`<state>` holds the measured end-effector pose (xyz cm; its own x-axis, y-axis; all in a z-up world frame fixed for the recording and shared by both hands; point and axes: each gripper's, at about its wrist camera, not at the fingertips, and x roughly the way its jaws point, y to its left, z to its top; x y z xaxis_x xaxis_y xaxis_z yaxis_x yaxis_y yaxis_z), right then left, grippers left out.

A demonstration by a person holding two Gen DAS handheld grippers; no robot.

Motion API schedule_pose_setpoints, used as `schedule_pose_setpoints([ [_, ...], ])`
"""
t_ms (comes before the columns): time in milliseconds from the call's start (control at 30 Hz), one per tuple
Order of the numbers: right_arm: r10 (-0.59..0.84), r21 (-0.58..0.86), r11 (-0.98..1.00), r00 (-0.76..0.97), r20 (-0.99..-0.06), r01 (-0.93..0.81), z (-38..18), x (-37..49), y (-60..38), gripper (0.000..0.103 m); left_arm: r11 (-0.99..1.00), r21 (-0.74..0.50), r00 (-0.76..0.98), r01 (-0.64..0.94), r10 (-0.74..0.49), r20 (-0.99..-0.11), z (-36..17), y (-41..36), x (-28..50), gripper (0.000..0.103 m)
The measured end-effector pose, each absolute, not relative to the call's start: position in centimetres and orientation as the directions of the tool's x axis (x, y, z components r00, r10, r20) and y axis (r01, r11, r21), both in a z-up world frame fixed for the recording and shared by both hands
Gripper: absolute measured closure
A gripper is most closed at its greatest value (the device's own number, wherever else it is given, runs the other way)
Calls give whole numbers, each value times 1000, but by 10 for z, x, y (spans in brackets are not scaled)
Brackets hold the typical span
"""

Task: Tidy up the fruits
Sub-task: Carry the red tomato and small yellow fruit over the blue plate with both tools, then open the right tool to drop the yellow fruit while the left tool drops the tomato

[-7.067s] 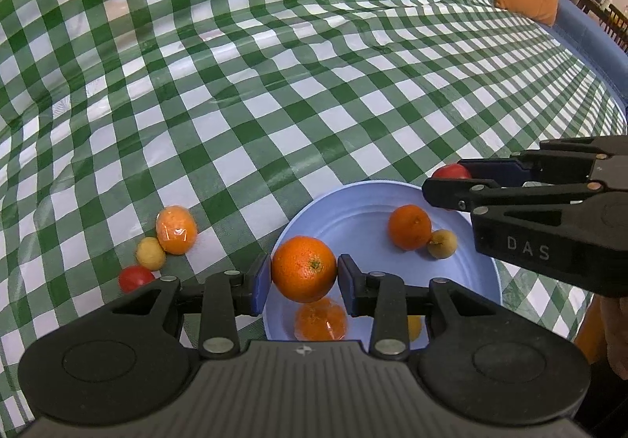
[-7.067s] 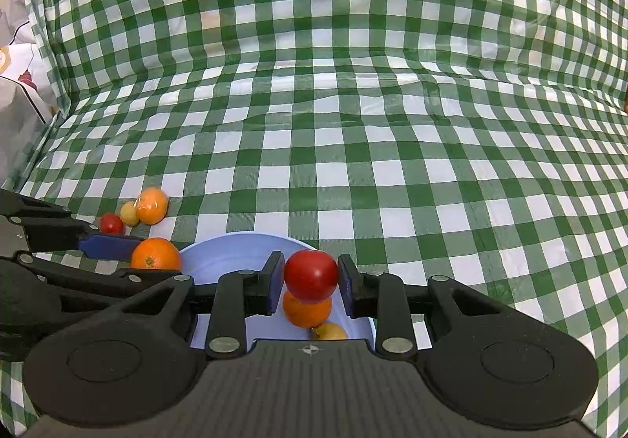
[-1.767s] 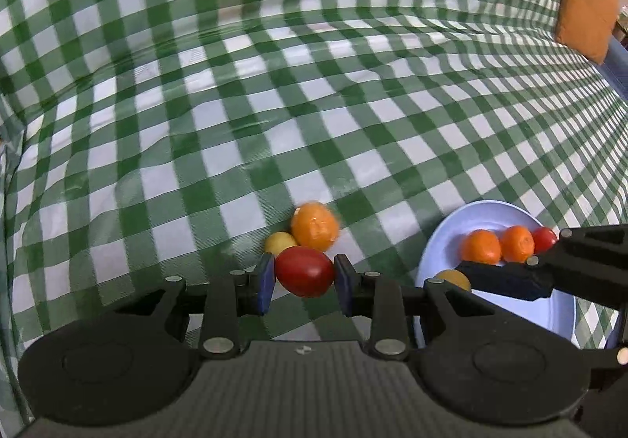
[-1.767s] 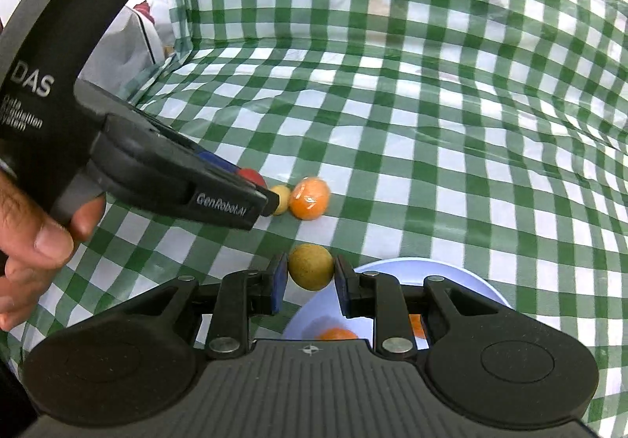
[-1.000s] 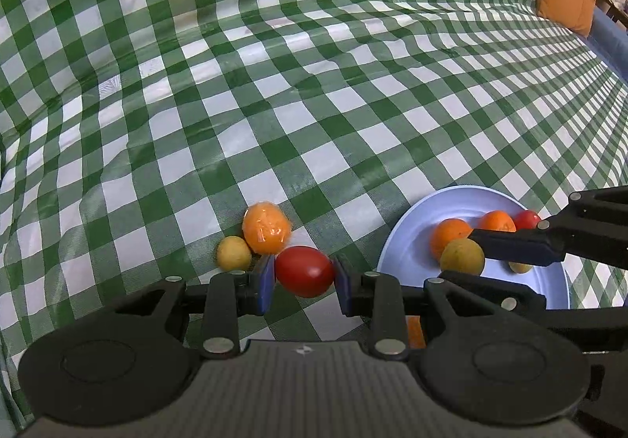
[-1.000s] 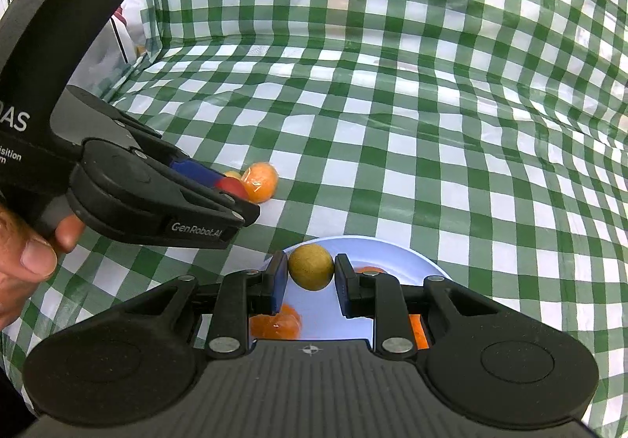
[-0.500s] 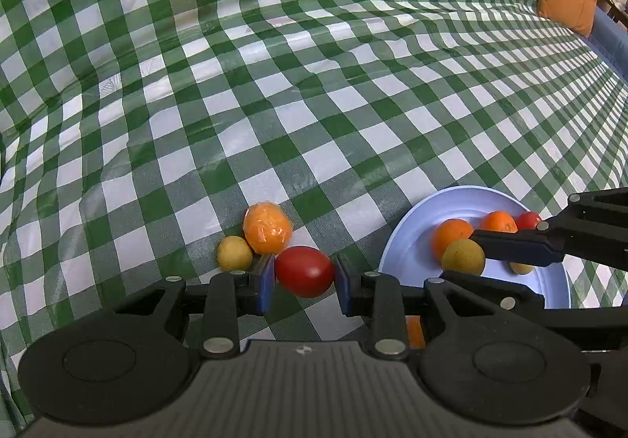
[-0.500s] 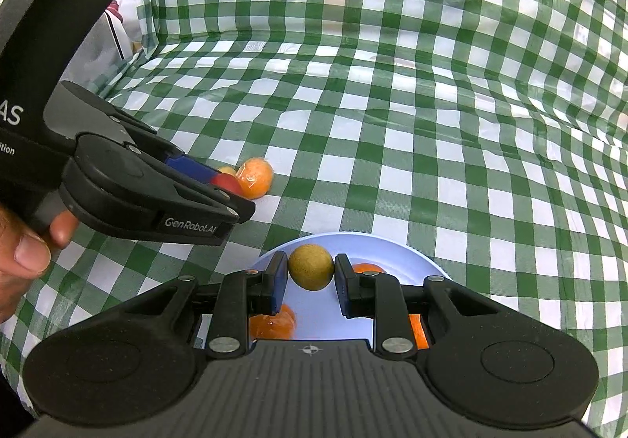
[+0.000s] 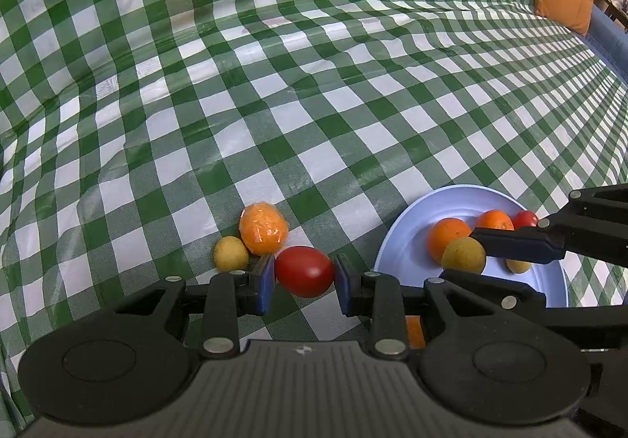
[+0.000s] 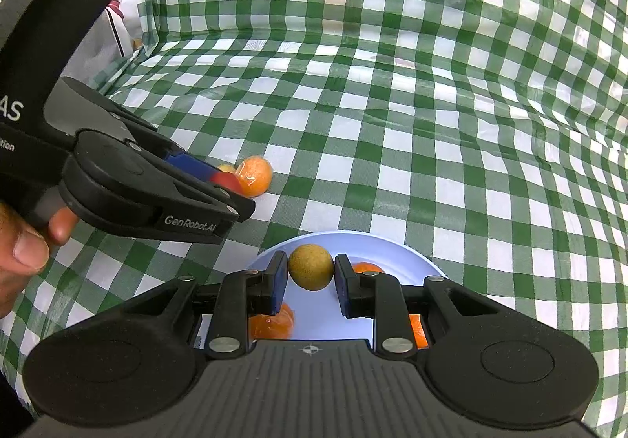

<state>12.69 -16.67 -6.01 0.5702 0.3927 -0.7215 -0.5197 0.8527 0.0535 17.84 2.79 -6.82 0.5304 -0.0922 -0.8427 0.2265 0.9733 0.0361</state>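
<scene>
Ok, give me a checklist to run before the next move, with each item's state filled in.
1. Left gripper jaws clamp the red tomato: ok.
2. Right gripper jaws clamp the yellow-brown fruit: ok.
3. Yellow-brown fruit is over the blue plate: ok.
4. Bare plate surface showing under it: ok.
5. Tomato is over the plate: not ok, it is over the checked cloth.
6. All fruit gathered: not ok, wrapped orange and small yellow fruit lie on the cloth.

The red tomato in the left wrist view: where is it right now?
The red tomato sits clamped between the left gripper fingers, just off the blue plate, beside the wrapped orange and small yellow fruit.
</scene>
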Motion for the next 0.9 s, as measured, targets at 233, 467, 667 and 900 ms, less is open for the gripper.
schedule_pose_setpoints([
  [233,369,41,867,583,-724,-497,-58,127,-176,76,961,-12,518,277,-160,-840,-66,17,172,68],
  [467,307,53,914,603,-737,-402,-61,138,-208,76,941,-66,495,333,-234,-837,-65,5,168,68],
  [667,305,94,929,592,-746,-359,-66,139,-226,76,916,-106,464,388,-293,-836,-68,-10,166,68],
  [900,320,133,930,576,-752,-342,-70,138,-233,64,876,-151,444,458,-373,-814,-66,-22,160,57],
])
